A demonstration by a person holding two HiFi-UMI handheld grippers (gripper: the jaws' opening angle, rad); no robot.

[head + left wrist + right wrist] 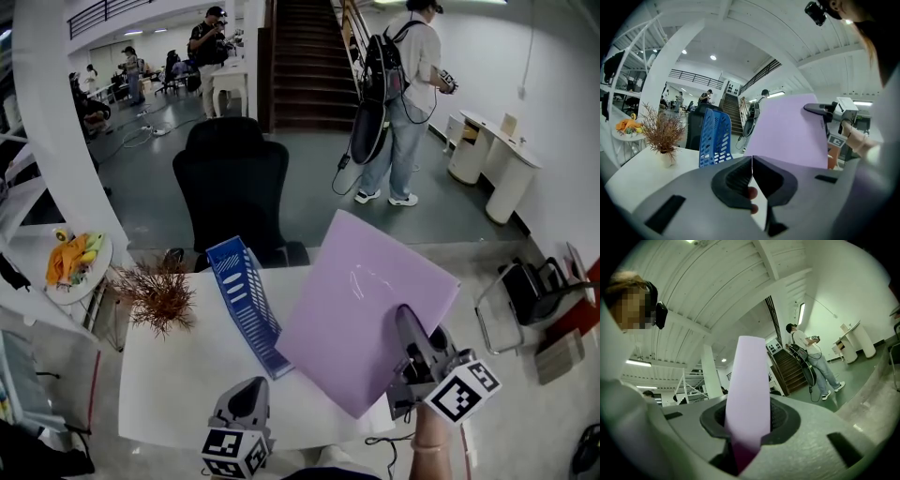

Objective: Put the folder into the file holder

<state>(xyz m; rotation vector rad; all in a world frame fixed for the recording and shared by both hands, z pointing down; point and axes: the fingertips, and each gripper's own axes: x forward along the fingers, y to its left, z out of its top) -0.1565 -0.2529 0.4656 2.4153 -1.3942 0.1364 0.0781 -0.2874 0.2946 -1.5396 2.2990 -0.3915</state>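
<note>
**Folder gripped and held off the table, outside the file holder**

Nearest the person, the left gripper hangs over the front edge of the white table. In its own view its jaws are pressed together, with only a thin slit between them and nothing in it.

The right gripper is raised over the right side of the table. Its jaws are clamped on the lower right part of the purple folder. In the right gripper view the folder runs up between the jaws as a narrow band.

The folder is off the table top and tilted, with its far corner highest. In the head view its lower left edge lies just beside the blue file holder. I cannot tell whether they touch. In the left gripper view the folder hangs to the right of the holder.

The file holder stands on the table, perforated, between the folder and a dried plant in a small pot at the table's left.

Beyond the table stands a black chair. Farther off, a person with a backpack stands on the grey floor beside a staircase.
</note>
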